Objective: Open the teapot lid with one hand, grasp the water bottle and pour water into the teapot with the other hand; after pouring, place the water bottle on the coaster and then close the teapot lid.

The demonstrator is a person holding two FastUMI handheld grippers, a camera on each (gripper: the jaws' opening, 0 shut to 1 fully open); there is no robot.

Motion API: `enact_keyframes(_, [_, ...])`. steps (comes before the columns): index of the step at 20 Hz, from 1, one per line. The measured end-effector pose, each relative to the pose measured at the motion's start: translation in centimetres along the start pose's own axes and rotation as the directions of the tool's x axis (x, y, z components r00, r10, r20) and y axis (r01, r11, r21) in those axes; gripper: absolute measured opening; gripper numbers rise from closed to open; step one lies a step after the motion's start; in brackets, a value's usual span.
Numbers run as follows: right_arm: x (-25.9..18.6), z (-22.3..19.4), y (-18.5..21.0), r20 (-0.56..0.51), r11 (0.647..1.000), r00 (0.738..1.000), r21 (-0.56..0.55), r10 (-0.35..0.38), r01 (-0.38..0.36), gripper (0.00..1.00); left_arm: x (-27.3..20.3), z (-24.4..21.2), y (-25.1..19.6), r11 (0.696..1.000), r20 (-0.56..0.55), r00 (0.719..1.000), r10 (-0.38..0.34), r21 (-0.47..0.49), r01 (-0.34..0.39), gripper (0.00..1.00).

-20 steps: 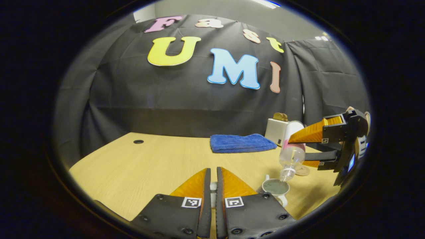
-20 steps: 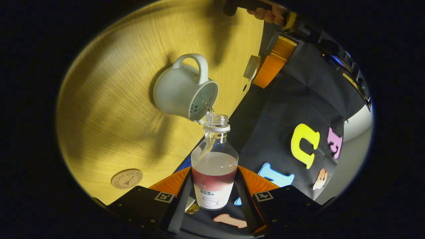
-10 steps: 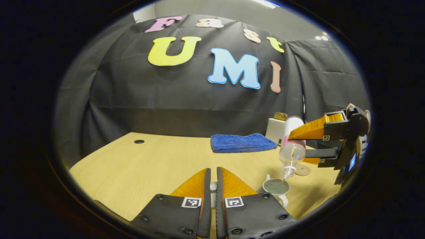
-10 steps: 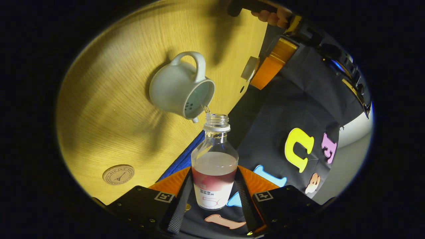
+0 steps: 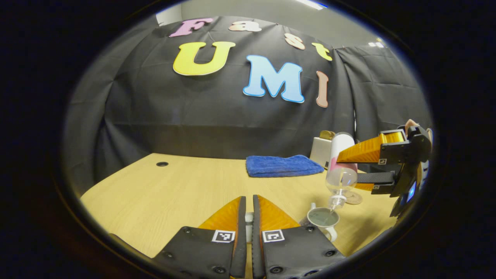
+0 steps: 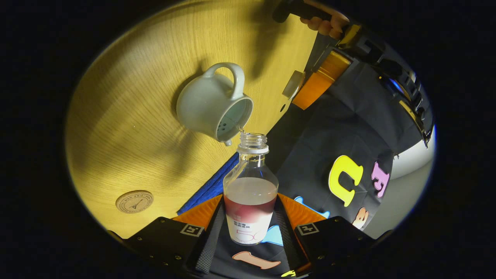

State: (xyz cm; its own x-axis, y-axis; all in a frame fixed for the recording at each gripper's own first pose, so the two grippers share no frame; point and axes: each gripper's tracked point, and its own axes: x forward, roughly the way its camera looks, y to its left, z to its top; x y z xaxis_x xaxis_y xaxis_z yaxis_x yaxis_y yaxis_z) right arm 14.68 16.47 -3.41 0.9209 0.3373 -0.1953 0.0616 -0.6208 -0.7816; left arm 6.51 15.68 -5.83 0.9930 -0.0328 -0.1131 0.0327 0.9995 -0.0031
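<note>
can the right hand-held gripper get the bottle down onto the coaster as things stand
Probably yes: the coaster lies bare on the table, apart from the teapot; the right hand-held gripper grips the bottle.

Overhead room light falls evenly on the pale wooden surface (image 5: pixel 166 193) in the left gripper view, with a bright strip of ceiling fixture at the top edge. The black cloth wall (image 5: pixel 174 112) soaks up light and stays dim, its folds faintly visible. In the right gripper view, soft dark shadows spread across the surface (image 6: pixel 128 128), one beside the teapot (image 6: pixel 211 106) and a broader one toward the rim. The clear water bottle (image 6: pixel 250 193) catches small highlights on its glass neck. Both views are sharp at centre; fisheye bending curves straight edges and darkens the outer rim.
</note>
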Motion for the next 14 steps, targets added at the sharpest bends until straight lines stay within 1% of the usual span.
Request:
enact_keyframes(5, [0.0,-0.2,0.3,0.001,0.999,1.000,-0.032,-0.007,0.007,0.72,0.1,-0.2,-0.1,1.000,-0.003,1.000,0.000,-0.003,0.000,0.12])
enact_keyframes(9, [0.2,-0.4,-1.0,0.002,0.995,0.998,-0.086,-0.057,0.057,0.72,0.1,-0.3,0.0,1.000,-0.003,1.000,0.000,-0.004,0.000,0.12])
enact_keyframes(14, [0.2,-0.5,-1.4,0.004,0.987,0.996,-0.133,-0.087,0.086,0.72,0.2,-0.2,0.0,1.000,-0.003,1.000,-0.001,-0.006,0.001,0.12])
